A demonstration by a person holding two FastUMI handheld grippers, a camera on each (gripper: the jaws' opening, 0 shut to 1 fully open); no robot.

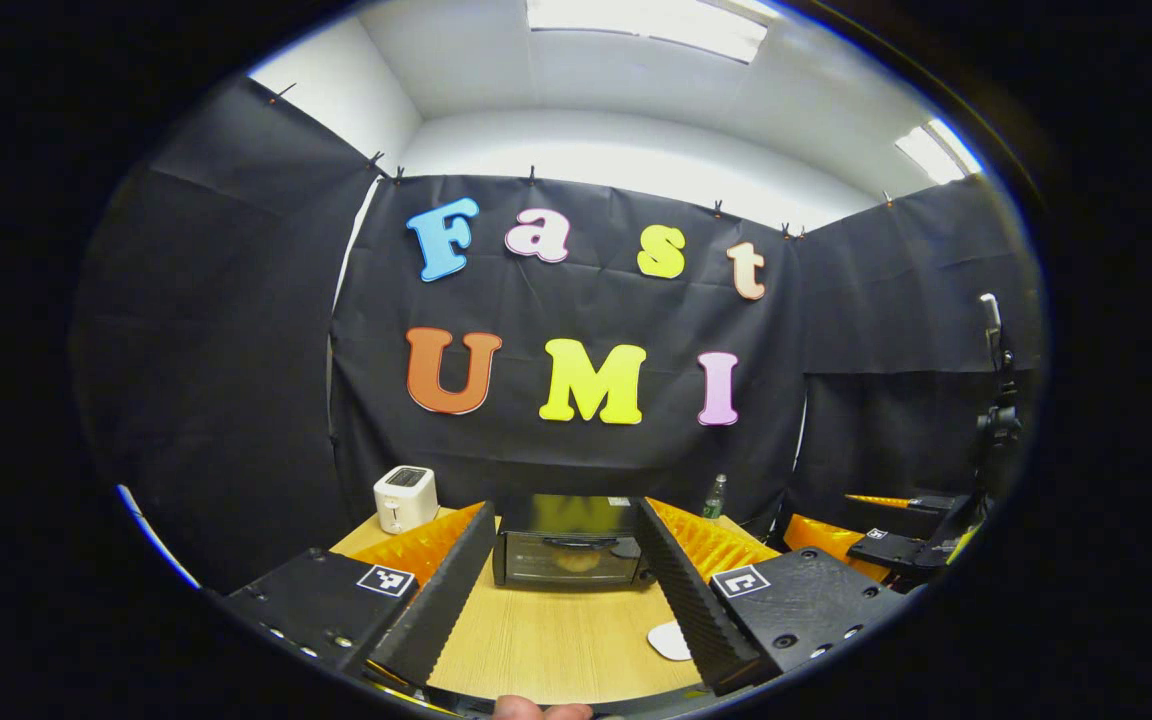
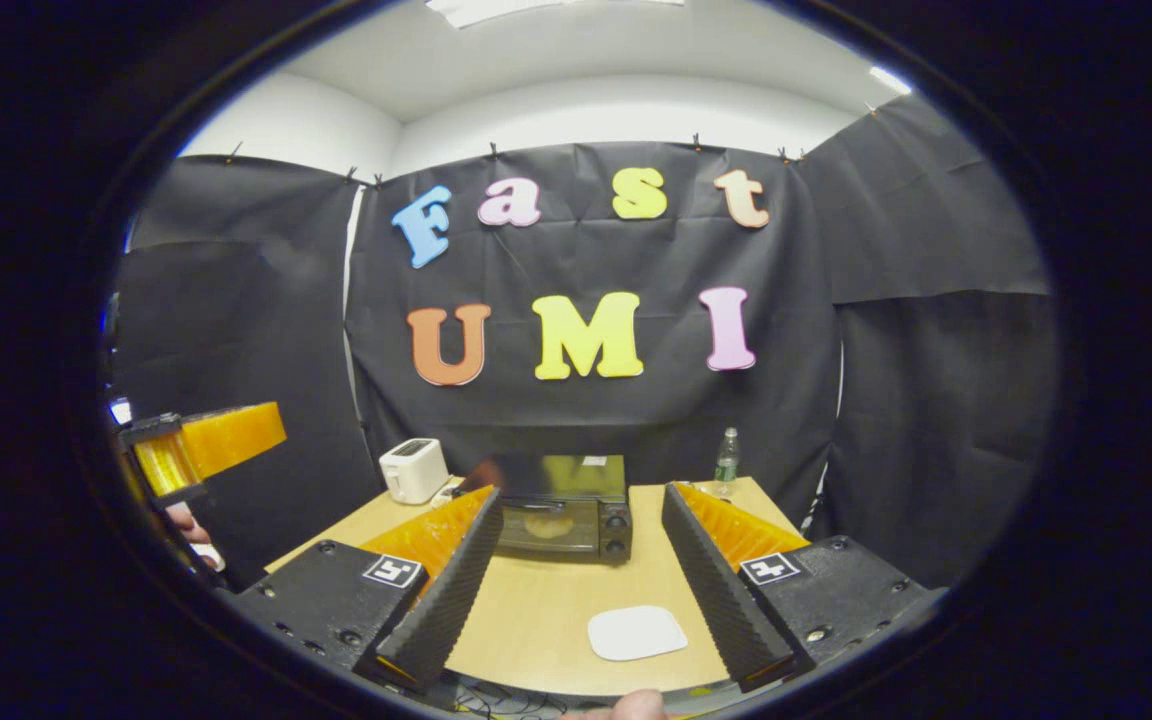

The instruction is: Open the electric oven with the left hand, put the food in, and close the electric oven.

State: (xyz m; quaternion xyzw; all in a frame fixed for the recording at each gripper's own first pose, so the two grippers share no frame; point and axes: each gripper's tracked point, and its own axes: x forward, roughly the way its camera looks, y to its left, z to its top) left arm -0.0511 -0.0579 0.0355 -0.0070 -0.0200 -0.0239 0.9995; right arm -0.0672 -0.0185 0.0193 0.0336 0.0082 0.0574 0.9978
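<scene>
The black electric oven (image 1: 566, 545) stands at the table's far side, its glass door closed. A pale round shape (image 1: 576, 560) shows behind the glass. My left gripper (image 1: 564, 512) is held open well in front of the oven, nothing between its fingers. In the right gripper view the oven (image 2: 564, 520) lies ahead and slightly left. My right gripper (image 2: 581, 493) is open too and holds nothing. A white flat plate (image 2: 636, 632) lies bare on the table between its fingers. The left gripper (image 2: 201, 445) hangs at the far left of that view, a hand (image 2: 181, 522) below it.
A white toaster (image 1: 406, 497) stands left of the oven and a clear bottle (image 1: 715, 497) to its right, both near the back wall. The wooden table (image 1: 546, 640) stretches from the oven to the near edge. A black stand (image 1: 998, 420) rises at the far right.
</scene>
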